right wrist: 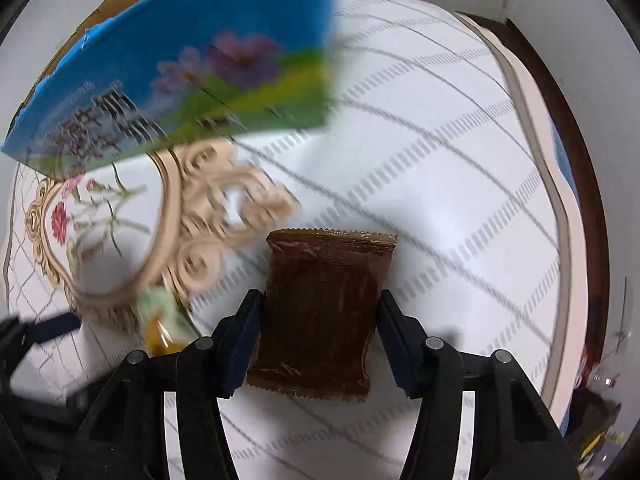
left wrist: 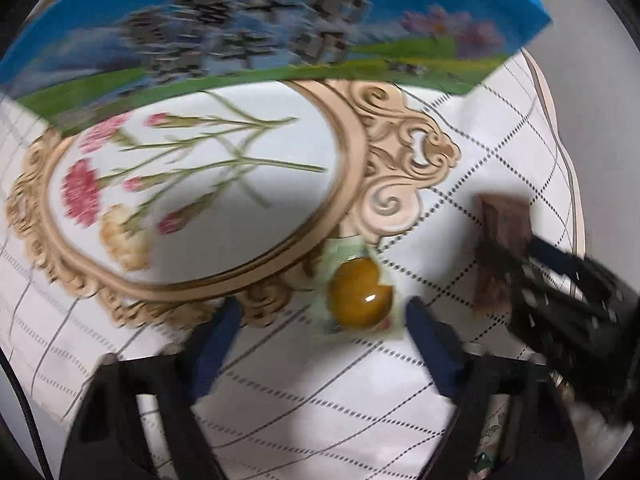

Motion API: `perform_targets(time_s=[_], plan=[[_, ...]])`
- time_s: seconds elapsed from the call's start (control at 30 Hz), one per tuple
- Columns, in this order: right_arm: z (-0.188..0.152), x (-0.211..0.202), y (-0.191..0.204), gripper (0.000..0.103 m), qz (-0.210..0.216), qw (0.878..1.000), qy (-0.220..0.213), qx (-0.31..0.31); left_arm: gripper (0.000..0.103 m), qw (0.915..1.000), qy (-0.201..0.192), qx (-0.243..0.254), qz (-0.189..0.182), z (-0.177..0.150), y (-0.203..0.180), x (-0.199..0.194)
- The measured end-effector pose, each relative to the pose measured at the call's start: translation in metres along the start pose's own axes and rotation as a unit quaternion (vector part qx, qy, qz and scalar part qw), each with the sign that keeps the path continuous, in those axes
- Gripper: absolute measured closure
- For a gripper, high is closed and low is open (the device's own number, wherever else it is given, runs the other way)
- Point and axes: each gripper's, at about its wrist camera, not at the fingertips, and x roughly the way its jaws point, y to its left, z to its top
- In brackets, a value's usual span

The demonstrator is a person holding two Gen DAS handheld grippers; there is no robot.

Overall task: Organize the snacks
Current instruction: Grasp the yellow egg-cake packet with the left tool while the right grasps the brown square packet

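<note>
A brown snack packet (right wrist: 320,312) lies flat on the white tablecloth, between the fingers of my right gripper (right wrist: 320,336). The jaws stand just beside its two edges, apart from it or barely touching. It also shows in the left wrist view (left wrist: 500,232). A clear-wrapped amber snack (left wrist: 358,294) lies on the cloth just ahead of my open, empty left gripper (left wrist: 324,336). It also shows in the right wrist view (right wrist: 162,326). A blue and green printed box (left wrist: 260,36) stands at the back, also in the right wrist view (right wrist: 180,80).
The white tablecloth (left wrist: 320,400) has a dashed grid and a gold-framed oval flower print (left wrist: 192,184). The table's edge (right wrist: 560,184) curves along the right, with a dark floor and clutter (right wrist: 600,420) beyond it.
</note>
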Motion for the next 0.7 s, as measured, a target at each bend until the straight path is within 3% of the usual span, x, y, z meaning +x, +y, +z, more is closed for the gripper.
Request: perform_targets(time_s=[0.1,0.3,0.4,0.7], plan=[[-0.017,-0.001,-0.015,0.043,0.002,1.0,0.002,0.019,0.046,0.9997,0.023,0.007,-0.009,0.003,-0.009,0.021],[-0.039,0.003,-0.024,0.043,-0.006,1.0,0.002,0.024,0.05,0.9988,0.026,0.038,0.019,0.001,-0.026,0.038],[-0.046,0.007,-0.025,0.043,-0.01,1.0,0.002,0.022,0.059,0.9988,0.017,0.04,0.021,-0.003,-0.032,0.033],[-0.035,-0.015,-0.012,0.044,0.027,0.999,-0.013,0.02,0.059,0.9999,-0.008,0.01,0.007,-0.019,-0.003,-0.002]])
